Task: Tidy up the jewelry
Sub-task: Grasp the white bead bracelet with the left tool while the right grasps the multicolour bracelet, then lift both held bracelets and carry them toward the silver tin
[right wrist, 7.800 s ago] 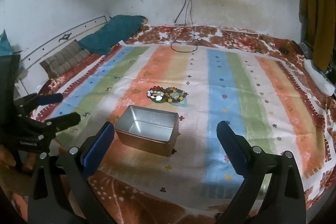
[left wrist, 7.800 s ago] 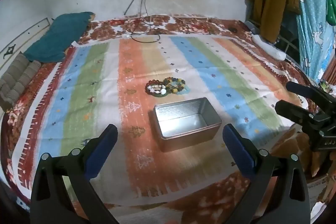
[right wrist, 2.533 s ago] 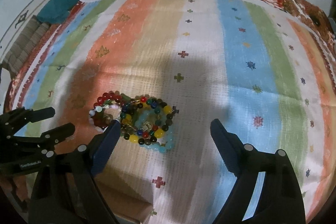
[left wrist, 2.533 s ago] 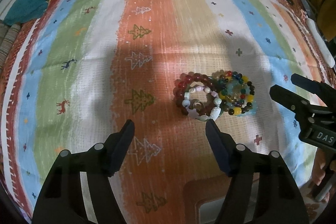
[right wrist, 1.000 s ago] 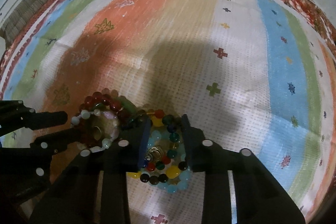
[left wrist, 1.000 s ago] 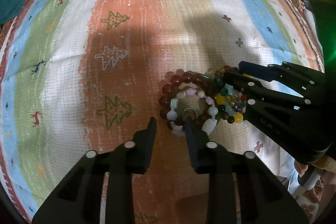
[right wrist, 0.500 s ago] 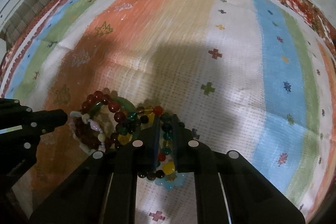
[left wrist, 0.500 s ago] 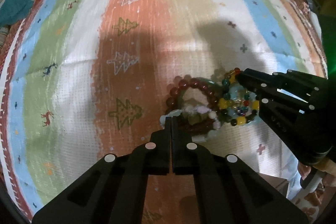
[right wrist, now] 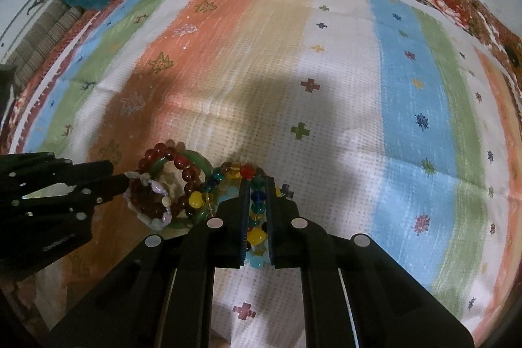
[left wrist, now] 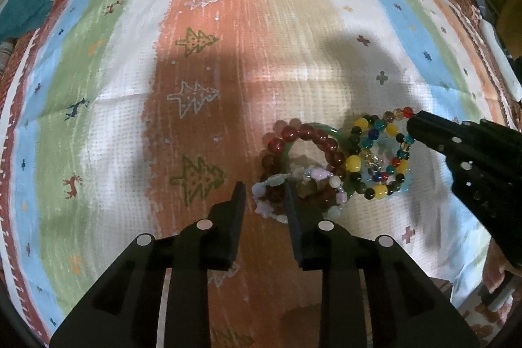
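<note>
While the striped woven bedspread [right wrist: 342, 106] fills both views | only right wrist shows right gripper [right wrist: 257, 185] clamped on multicoloured glass-bead bracelet [right wrist: 256, 204] | only left wrist shows left gripper [left wrist: 262, 194], jaws just parted, narrow gap straddling pale pastel-bead bracelet [left wrist: 277, 181] atop dark red bead bracelet [left wrist: 303, 136]

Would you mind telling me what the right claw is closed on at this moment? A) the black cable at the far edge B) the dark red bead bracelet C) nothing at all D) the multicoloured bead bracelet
D: in the right wrist view, the right claw is shut on the multicoloured bead bracelet, with beads showing between its two fingers.
</note>
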Tool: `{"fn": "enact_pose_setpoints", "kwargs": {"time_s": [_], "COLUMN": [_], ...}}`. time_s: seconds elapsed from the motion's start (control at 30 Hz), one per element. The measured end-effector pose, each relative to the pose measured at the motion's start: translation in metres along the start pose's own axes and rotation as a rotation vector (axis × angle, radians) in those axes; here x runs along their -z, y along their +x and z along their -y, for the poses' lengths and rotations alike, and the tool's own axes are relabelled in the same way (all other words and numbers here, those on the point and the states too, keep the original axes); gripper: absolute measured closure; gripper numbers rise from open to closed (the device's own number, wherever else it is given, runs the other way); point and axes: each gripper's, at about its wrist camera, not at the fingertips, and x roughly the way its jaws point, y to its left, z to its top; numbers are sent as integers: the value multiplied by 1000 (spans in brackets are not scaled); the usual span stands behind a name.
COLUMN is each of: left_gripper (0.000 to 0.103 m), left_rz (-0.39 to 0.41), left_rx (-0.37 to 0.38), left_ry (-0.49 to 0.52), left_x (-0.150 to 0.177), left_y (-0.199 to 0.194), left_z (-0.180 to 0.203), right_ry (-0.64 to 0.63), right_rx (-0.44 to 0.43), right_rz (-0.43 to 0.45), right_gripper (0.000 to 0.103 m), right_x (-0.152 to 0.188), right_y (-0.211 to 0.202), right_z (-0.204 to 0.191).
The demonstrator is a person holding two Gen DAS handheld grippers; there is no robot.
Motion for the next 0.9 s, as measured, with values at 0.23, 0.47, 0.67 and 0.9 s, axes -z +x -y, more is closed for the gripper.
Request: {"fn": "enact_pose_setpoints", "kwargs": {"time_s": [0.23, 0.47, 0.67, 0.9], "left_gripper": [78, 85, 86, 85], "left_rz": [-15, -30, -24, -23], "left_rx": [62, 118, 43, 1], "left_ry": [-1, -5, 30, 37], "left_x": [-3, -5, -5, -4], "left_y": [14, 23, 19, 16], "left_z": [-5, -4, 7, 11], "right_ry": [1, 7, 14, 15], "right_rx": [0, 9, 14, 17], "right_rz": [-7, -14, -19, -20], "right_gripper": [93, 93, 93, 93], "right_x": [0, 1, 1, 5], "right_y": [3, 6, 6, 2], "right_z": [0, 5, 8, 8]}}
